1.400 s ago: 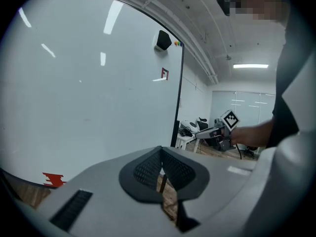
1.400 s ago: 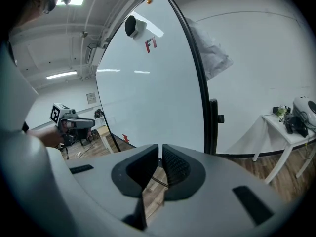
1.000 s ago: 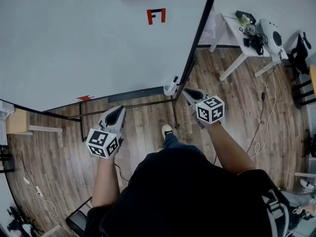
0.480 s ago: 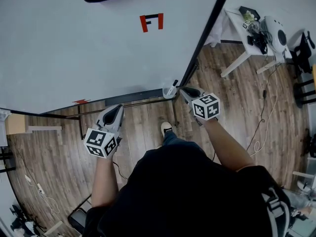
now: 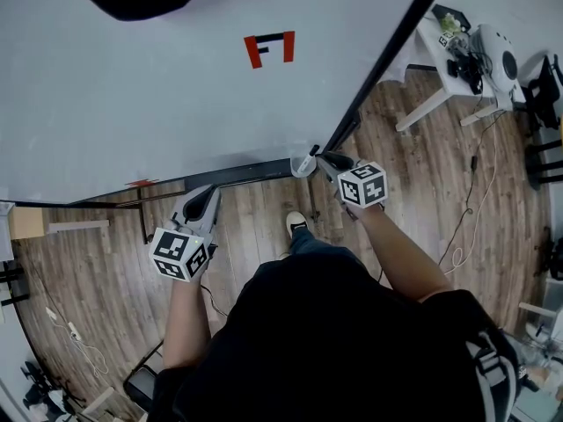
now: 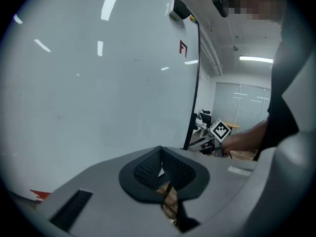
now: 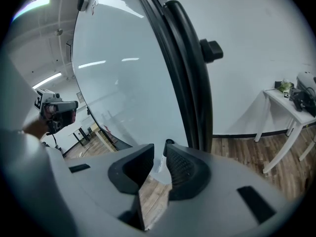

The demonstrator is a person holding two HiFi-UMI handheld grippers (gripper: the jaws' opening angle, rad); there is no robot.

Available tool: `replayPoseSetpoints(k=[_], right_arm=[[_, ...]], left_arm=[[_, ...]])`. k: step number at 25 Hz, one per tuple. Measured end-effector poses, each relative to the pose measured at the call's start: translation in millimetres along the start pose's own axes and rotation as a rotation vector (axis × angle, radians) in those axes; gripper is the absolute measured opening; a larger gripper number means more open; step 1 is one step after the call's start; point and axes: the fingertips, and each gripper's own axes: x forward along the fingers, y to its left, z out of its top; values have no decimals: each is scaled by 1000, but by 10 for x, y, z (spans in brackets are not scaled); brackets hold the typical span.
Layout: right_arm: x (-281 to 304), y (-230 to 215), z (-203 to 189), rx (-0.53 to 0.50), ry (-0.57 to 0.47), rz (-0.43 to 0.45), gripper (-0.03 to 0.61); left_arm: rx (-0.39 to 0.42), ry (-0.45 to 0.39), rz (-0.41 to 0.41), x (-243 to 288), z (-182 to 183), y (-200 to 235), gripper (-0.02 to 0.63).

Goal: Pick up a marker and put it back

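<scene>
On the whiteboard (image 5: 132,104) — one sign (image 5: 269,49), a red "F" beside a black "1"-like stroke

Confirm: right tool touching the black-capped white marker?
Cannot tell. In the right gripper view the black-capped white marker shows between the open jaws of the right tool, but contact isn't plain.

Whiteboard (image 6: 98,83) glossy and smooth, catching light streaks; floor (image 5: 264,209) wood-grain planks; left gripper (image 6: 160,154) pads (image 6: 145,169) matt black, ribbed.
</scene>
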Motion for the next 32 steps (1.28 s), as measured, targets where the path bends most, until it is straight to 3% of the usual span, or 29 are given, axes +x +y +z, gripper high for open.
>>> replayPoseSetpoints(k=[32], right_arm=[[479, -167, -91, 59, 47, 19, 75]], left_arm=[[-36, 57, -24, 285, -178, 105, 12]])
